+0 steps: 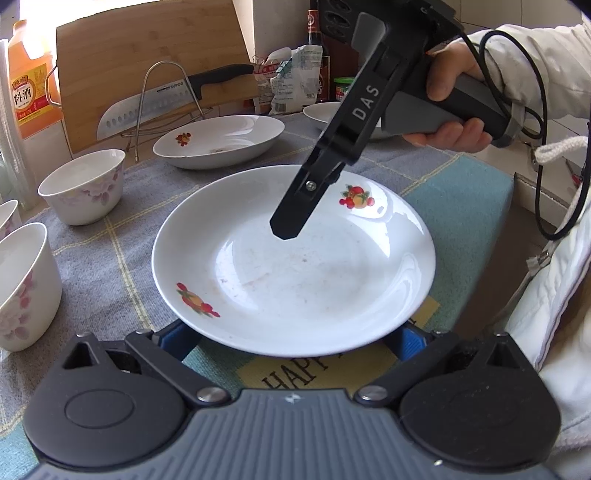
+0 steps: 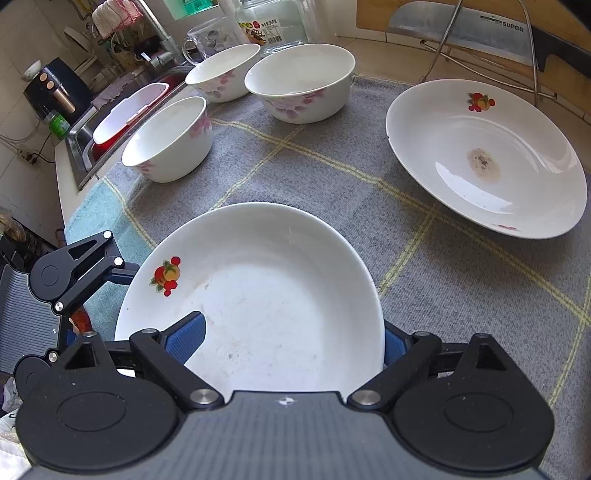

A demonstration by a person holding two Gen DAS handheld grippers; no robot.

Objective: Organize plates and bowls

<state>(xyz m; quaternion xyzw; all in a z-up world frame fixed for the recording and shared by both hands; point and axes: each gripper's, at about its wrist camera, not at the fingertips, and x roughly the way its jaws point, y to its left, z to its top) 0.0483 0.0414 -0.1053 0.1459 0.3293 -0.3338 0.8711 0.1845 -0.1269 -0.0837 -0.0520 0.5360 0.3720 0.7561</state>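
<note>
I am starting at the left, where three floral bowls (image 2: 168, 140) are standing close together at the far edge of the grey checked cloth (image 2: 321, 166) covering the surface, next to the sink (image 2: 83, 147). The left tongs (image 1: 291, 339) are spread wide. Their blue pads (image 1: 177, 339) are sitting low on either side of the near rim of the fruit-print plate (image 1: 295, 273), and the rim is overlapping both pads. I cannot tell whether the pads are touching it.

That plate is sitting near the front edge of the cloth, with faint reddish smears inside it. The right tongs (image 2: 291, 339) are reaching in from the opposite rim and are also spread. One pad is lying over the inside of the plate and the other is beyond its rim. I am not seeing them pressing together on it.

Further right, well apart, a second plate (image 2: 487, 158) with a brown stain in its middle is resting on the cloth. Behind it a cleaver (image 2: 458, 29) is leaning in a wire rack (image 2: 532, 55).
</note>
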